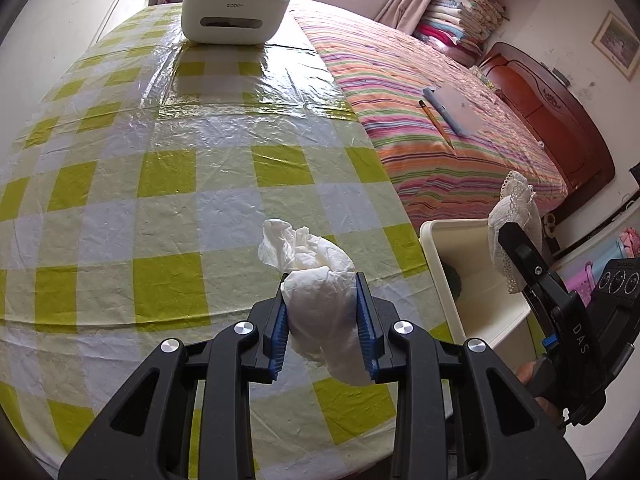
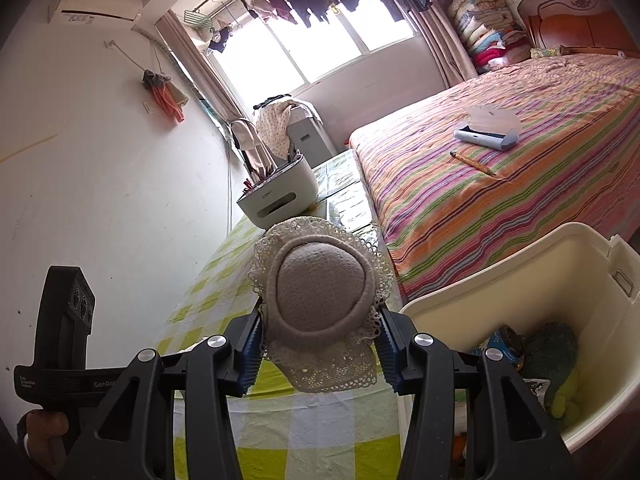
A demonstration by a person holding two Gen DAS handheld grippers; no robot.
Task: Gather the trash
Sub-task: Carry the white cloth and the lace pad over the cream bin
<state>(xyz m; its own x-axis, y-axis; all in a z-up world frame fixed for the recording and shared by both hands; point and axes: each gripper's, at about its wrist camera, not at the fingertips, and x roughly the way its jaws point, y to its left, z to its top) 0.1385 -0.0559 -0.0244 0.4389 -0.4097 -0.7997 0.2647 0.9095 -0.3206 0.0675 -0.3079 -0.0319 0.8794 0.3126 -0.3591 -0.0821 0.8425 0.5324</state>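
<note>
The left gripper [image 1: 324, 316] is closed on a crumpled tissue [image 1: 316, 280], its blue pads pressing both sides, and it hangs above the checked table [image 1: 160, 184] near the table's right edge. The right gripper [image 2: 318, 340] is closed on a round lace pad [image 2: 320, 300], a grey cushion with a white lace border, and holds it over the table edge just beside the bin [image 2: 560, 272]. The bin is a cream box standing between the table and the bed [image 2: 520, 184], and some items already lie in it. I think the step in hand is to carry both pieces to the bin. To do it well, each piece should be fully over the bin opening before the jaws let go, because the tissue is light and may stick to a pad or drift out. The two grippers are close together on the bin's side, so they should better go one after the other. The table is free of things except a white box [image 1: 236, 12] at the far end
</note>
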